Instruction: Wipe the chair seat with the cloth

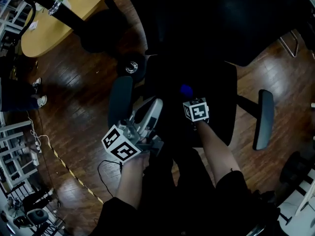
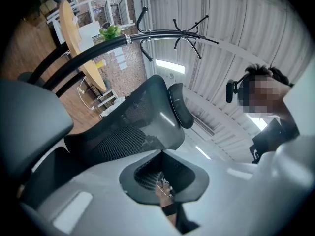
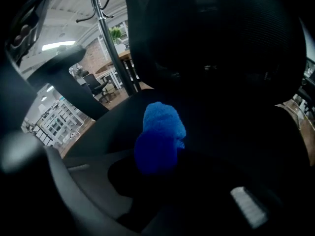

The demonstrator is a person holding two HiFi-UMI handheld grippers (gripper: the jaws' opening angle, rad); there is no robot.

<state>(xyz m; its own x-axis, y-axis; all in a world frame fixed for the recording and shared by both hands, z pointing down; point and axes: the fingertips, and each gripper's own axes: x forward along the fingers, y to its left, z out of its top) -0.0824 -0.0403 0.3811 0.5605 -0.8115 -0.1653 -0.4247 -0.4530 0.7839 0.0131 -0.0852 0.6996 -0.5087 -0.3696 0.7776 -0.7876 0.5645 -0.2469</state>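
The black office chair seat (image 1: 211, 77) fills the middle of the head view, very dark. A blue cloth (image 1: 185, 89) lies bunched on it, and my right gripper (image 1: 187, 95) is shut on that cloth just in front of its marker cube. In the right gripper view the blue cloth (image 3: 160, 136) sticks out from between the jaws of my right gripper (image 3: 162, 167), with the mesh backrest (image 3: 221, 48) behind. My left gripper (image 1: 155, 105) hovers by the left armrest (image 1: 120, 100), jaws together and holding nothing. The left gripper view shows the backrest (image 2: 123, 127) and headrest (image 2: 179, 104).
The right armrest (image 1: 266, 118) juts out beside the seat. A wooden table (image 1: 64, 18) stands at the upper left, with a chair caster (image 1: 131, 67) below it. A coat rack (image 2: 187, 26) rises behind. A cable (image 1: 64, 161) runs over the wood floor; someone's shoes (image 1: 39, 100) are at the left.
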